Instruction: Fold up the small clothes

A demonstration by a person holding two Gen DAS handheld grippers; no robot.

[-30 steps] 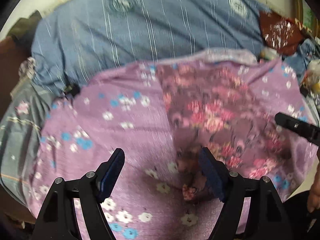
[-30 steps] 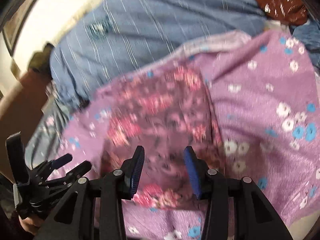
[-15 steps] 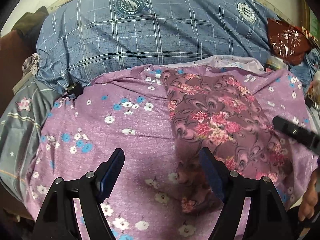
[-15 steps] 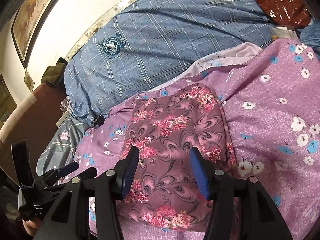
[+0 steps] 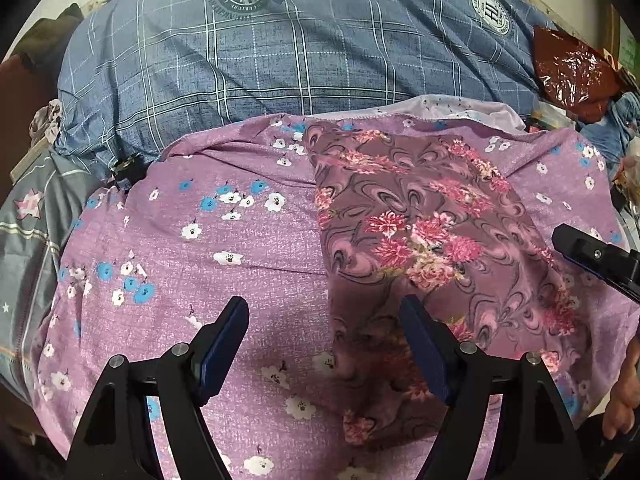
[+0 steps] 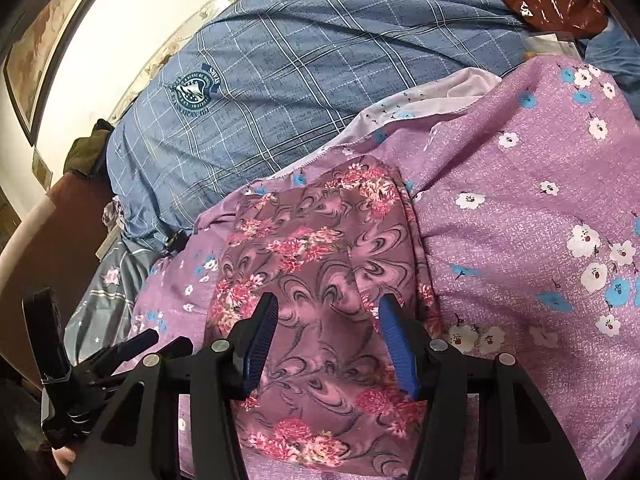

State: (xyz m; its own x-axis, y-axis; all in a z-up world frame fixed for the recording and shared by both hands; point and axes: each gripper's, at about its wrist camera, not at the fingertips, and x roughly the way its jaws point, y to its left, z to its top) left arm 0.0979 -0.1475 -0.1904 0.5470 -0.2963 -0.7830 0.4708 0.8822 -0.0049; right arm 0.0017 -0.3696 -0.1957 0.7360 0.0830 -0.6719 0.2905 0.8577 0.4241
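Observation:
A folded mauve garment (image 5: 432, 220) with pink flowers and swirls lies flat on a purple flowered sheet (image 5: 200, 264). My left gripper (image 5: 322, 304) hangs open over the garment's near left edge; its right finger is over the cloth, its left finger over the sheet. Nothing is between its pads. In the right wrist view the same garment (image 6: 312, 240) runs away from me, and my right gripper (image 6: 329, 300) stands open just above its near half, with the pads apart from the cloth. The left gripper (image 6: 132, 344) shows at the lower left there.
A blue plaid duvet (image 5: 280, 60) bulges behind the sheet. A red plastic bag (image 5: 572, 68) and blue cloth lie at the far right. Grey star-print bedding (image 5: 24, 220) lies at the left. A hand (image 5: 624, 400) shows at the right edge.
Both grippers have come lower and closer to the garment. The right gripper's jaws have spread wider than a second ago. The garment lies as it did.

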